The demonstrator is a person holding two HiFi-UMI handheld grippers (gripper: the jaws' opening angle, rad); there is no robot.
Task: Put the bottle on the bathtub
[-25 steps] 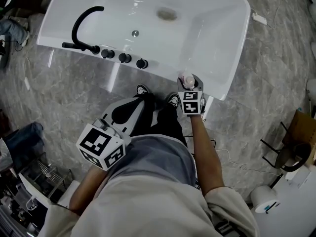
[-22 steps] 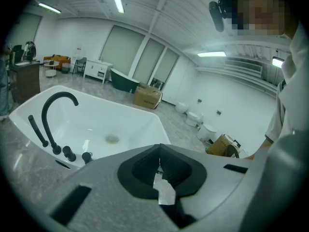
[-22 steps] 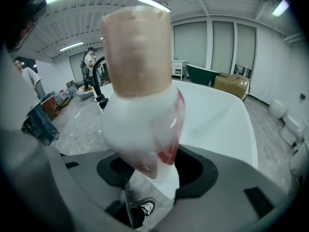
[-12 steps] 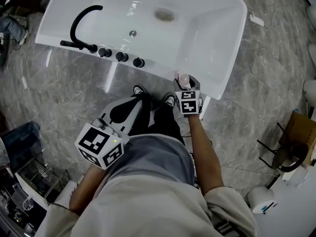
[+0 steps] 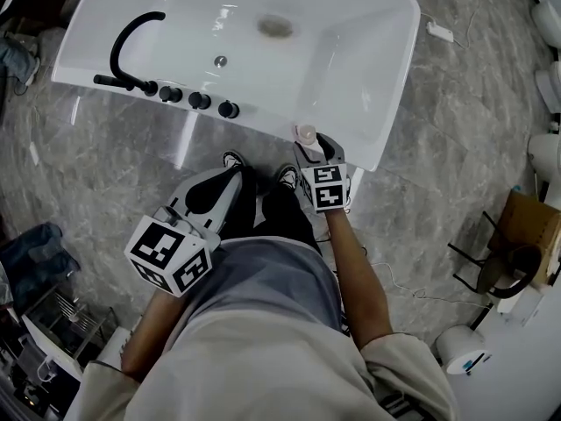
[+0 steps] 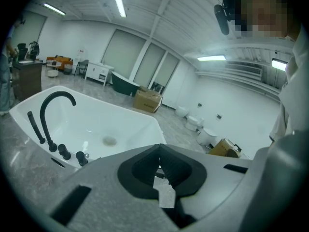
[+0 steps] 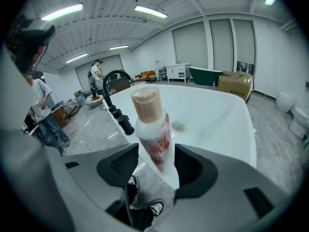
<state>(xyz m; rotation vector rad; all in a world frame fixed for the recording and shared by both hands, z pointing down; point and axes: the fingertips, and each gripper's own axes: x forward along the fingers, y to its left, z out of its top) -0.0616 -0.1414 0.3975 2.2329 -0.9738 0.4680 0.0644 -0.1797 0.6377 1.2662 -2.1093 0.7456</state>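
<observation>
Right claw holds one bottle at one bathtub rim

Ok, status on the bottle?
Left gripper shut, empty. Right gripper shut on bottle, base at bathtub rim. Nothing in the way.

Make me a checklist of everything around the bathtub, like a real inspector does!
Surface: white bathtub rim, glossy.
Job's things: bottle, pinkish cap, tilted, at the rim's right end; cannot tell if it rests on the rim.
Clutter: black faucet and black knobs on the rim; drain inside the tub.
Grippers: right gripper jaws hold the bottle; left gripper jaws together, empty, away from the tub.
Cables: thin cable on the floor beside the person.
Surroundings: grey marbled floor, cardboard box, another person standing far behind the tub.
</observation>
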